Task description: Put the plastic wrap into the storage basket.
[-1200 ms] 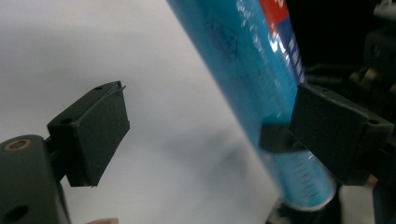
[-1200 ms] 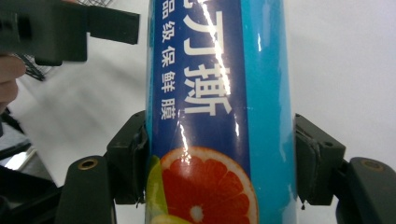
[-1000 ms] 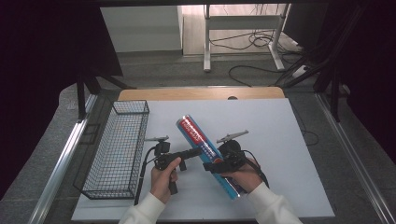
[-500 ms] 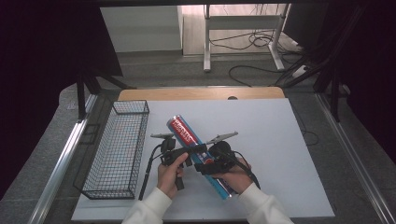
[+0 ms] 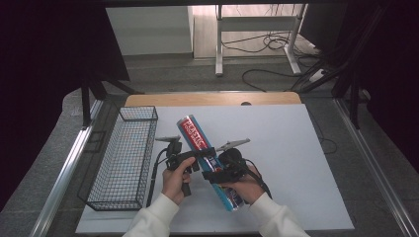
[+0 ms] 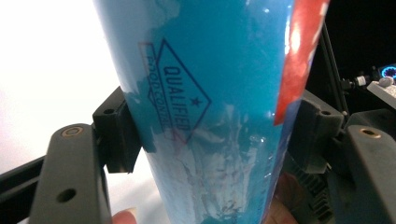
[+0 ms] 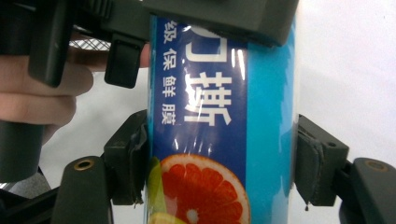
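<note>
— Where's the blue roll (image 5: 207,160)?
— Above the white table (image 5: 306,163), long axis eleven to five. Left gripper (image 5: 190,157) and right gripper (image 5: 222,174) both pinch it.
— And the basket (image 5: 123,163)?
— At nine o'clock; the roll seems lifted, probably.

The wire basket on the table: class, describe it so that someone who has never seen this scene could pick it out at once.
Start at the white table and go to its left edge. There stands a long, empty black wire basket, just left of the left gripper. Its open mesh sets it apart from the solid blue tube held in both grippers.
</note>
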A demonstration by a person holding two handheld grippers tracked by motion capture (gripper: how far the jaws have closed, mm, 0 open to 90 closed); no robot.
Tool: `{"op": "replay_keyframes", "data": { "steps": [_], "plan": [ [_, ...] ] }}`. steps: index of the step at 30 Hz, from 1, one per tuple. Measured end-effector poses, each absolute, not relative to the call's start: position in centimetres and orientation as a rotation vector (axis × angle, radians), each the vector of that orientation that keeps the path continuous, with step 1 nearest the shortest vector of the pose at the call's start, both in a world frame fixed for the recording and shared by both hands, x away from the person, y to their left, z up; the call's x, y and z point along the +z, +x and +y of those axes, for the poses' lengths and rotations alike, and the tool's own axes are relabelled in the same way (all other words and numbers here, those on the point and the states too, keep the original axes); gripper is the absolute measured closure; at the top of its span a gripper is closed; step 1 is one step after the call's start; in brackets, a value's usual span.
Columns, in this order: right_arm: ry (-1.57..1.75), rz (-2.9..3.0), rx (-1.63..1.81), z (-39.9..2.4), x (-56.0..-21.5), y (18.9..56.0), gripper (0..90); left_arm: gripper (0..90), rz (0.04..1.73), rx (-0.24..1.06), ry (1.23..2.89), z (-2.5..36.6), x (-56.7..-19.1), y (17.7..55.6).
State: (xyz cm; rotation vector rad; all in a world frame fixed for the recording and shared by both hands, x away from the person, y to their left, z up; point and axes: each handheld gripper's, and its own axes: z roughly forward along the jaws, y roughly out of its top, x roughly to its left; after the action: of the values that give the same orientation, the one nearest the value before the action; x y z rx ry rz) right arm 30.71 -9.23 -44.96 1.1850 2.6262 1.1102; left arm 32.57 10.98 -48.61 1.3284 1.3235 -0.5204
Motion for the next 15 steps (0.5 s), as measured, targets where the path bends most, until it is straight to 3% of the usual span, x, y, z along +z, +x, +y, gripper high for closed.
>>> {"op": "replay_keyframes", "data": {
  "steps": [4,8,15],
  "plan": [
    [1.188,2.637,1.163,-9.4,-44.6,30.8,26.6,31.0,1.307,-0.527,1.331,11.2,-48.2,32.7],
    [1.109,2.627,1.227,-10.3,-43.6,30.0,13.7,31.3,1.256,-0.514,1.324,11.6,-47.8,32.4],
    [1.079,2.567,1.269,-13.9,-42.0,28.6,11.0,31.5,1.240,-0.517,1.317,12.6,-47.4,32.3]
  ]
}}
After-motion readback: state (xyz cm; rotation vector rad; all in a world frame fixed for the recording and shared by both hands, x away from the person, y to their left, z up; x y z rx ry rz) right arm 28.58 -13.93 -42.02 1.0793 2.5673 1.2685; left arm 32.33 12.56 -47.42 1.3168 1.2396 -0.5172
